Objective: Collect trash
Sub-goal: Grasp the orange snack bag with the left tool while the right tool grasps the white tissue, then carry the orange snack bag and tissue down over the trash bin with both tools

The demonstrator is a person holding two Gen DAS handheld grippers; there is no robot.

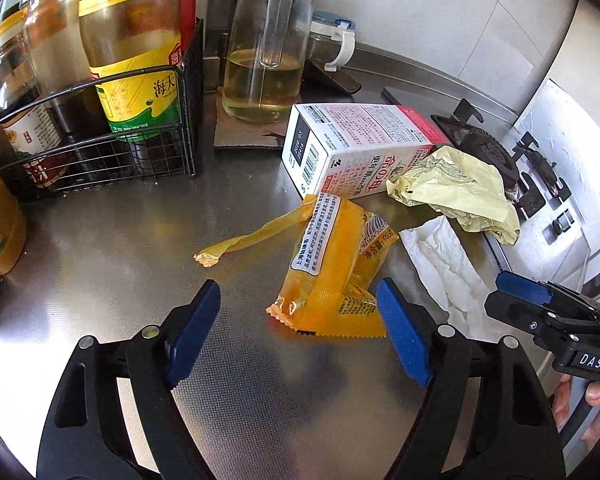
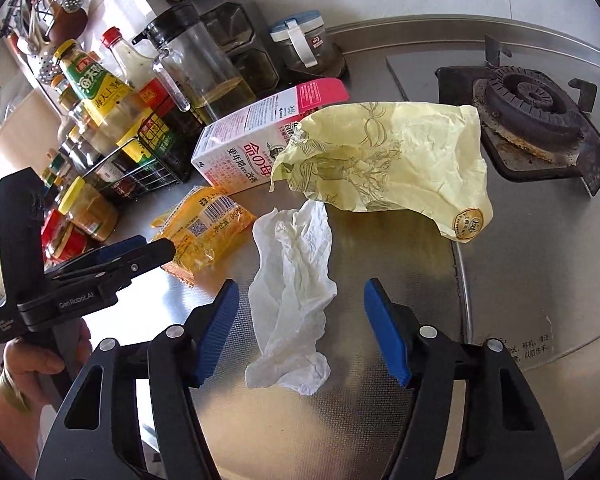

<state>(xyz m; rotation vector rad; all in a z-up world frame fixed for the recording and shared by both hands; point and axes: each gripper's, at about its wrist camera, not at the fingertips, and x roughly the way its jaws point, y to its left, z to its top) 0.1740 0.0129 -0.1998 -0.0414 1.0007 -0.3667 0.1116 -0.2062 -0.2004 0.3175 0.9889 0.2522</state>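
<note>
An orange snack wrapper (image 1: 332, 264) lies on the steel counter (image 1: 120, 248), with its torn strip (image 1: 252, 236) to the left. My left gripper (image 1: 298, 296) is open around the wrapper's near end; the right pad (image 1: 400, 336) is at its edge and the left pad stands well off. A crumpled white tissue (image 2: 296, 280) lies between the fingers of my right gripper (image 2: 302, 292), which is open, with both pads apart from the tissue. A pink and white carton (image 2: 260, 136) lies on its side behind, and a crumpled yellow paper wrapper (image 2: 388, 164) leans against it.
A black wire basket (image 1: 100, 160) of sauce bottles stands at the left, with a glass oil jug (image 1: 264, 60) behind it. A gas burner (image 2: 536, 104) sits at the right. Jars (image 2: 84, 208) line the counter's left edge. A hand (image 2: 32, 360) holds the left gripper (image 2: 156, 246).
</note>
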